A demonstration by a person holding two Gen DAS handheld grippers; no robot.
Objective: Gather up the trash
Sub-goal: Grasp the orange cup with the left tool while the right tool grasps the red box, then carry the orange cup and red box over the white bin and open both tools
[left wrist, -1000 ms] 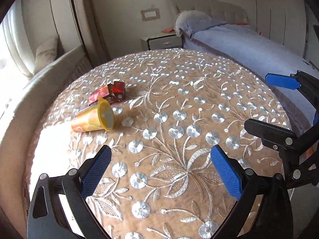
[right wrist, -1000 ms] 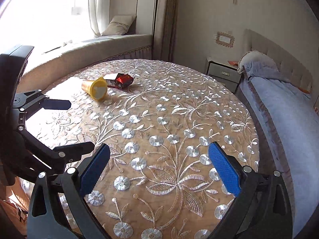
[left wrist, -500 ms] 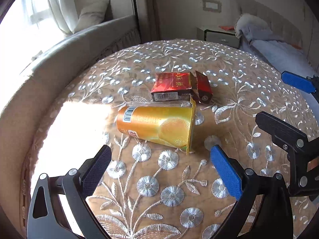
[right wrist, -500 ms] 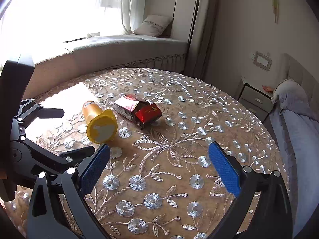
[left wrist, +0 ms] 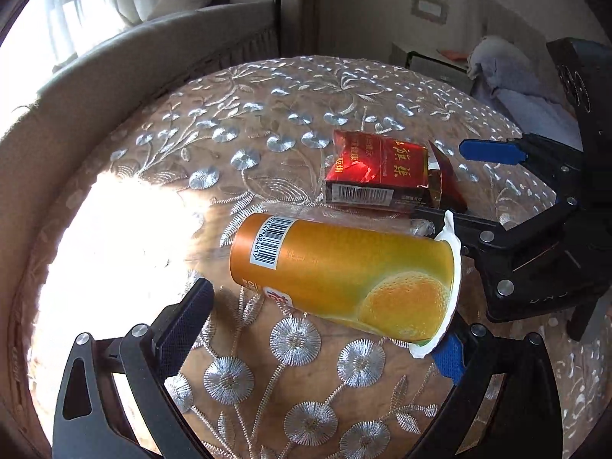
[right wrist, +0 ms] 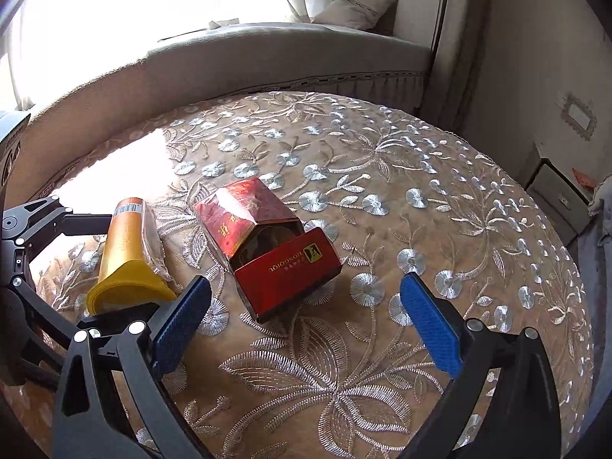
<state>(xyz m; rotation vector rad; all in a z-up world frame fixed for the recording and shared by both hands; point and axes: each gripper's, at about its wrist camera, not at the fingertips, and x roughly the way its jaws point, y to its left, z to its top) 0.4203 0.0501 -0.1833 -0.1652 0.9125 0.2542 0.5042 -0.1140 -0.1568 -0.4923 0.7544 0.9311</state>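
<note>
A: Both grippers have closed in on the trash since a second ago; cup and box now fill the views.

B: Left side first?

A: Left gripper (left wrist: 325, 329), jaws apart, straddles the orange tapered plastic juice cup (left wrist: 344, 271) lying on its side on the round tan table with silver floral embroidery (left wrist: 267, 130), toward its left edge. Rim end lies against the right pad; the left pad stands clear of the base.

B: And right of that?

A: Opened red cardboard cigarette box (right wrist: 267, 244), lid flipped, lies just beside the cup (right wrist: 126, 256), farther from the sunlit left edge. Right gripper (right wrist: 302, 321), jaws spread, hovers just short of the box, touching nothing.
</note>
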